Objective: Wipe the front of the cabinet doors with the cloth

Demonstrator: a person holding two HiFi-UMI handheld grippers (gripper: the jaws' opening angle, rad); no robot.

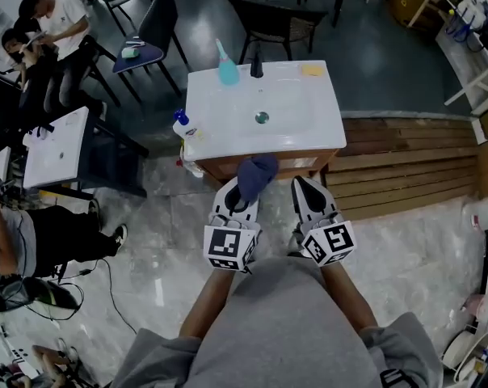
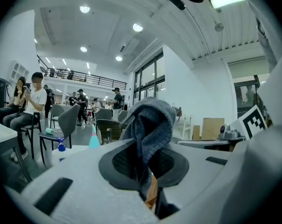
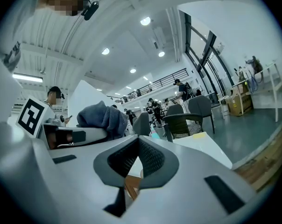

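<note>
The vanity cabinet (image 1: 270, 163) has a white sink top and a brown wooden front, which faces me just ahead of both grippers. A dark blue-grey cloth (image 1: 256, 175) is bunched up at the tip of my left gripper (image 1: 246, 187), whose jaws are shut on it right at the cabinet front's upper edge. From the left gripper view the cloth (image 2: 148, 120) stands up out of the gripper (image 2: 143, 141) and hides most of the cabinet. My right gripper (image 1: 303, 186) hovers beside it, shut and holding nothing. In the right gripper view (image 3: 137, 146) a sliver of brown wood shows below the pads.
On the sink top stand a teal bottle (image 1: 228, 67), a black tap (image 1: 257, 63) and a yellow sponge (image 1: 312, 69). A blue-capped bottle (image 1: 182, 123) sits at its left edge. Wooden decking (image 1: 405, 164) lies to the right. A white table (image 1: 54, 145), chairs and seated people are to the left.
</note>
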